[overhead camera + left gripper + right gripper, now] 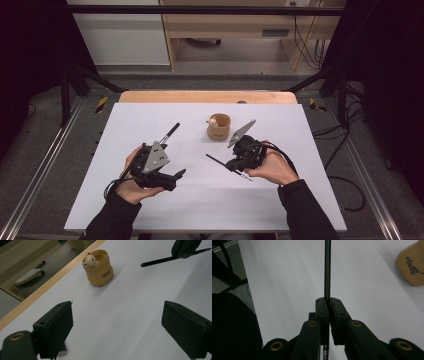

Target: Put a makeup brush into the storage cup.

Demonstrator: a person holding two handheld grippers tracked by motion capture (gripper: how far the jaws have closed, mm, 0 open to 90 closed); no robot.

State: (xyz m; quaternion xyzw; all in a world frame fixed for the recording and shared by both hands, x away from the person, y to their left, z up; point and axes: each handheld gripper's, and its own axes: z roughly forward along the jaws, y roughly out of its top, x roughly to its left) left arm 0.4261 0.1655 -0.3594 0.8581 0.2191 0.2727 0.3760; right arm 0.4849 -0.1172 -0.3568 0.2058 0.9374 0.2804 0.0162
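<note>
Currently your right gripper (pixel 328 305) is clamped on a thin, stiff, light black pen (pixel 327 267) near mid-shaft, so keep it there against pivoting, while your left gripper (pixel 117 322) hovers wide open and empty near the tan cup (pixel 98 267).

High view looks down; both gripper views skim low, sharing the bear cup (pixel 98 268).

Matt white table (pixel 150 200), wooden edge (pixel 207 97); glossy tan cup (pixel 100 270).
</note>
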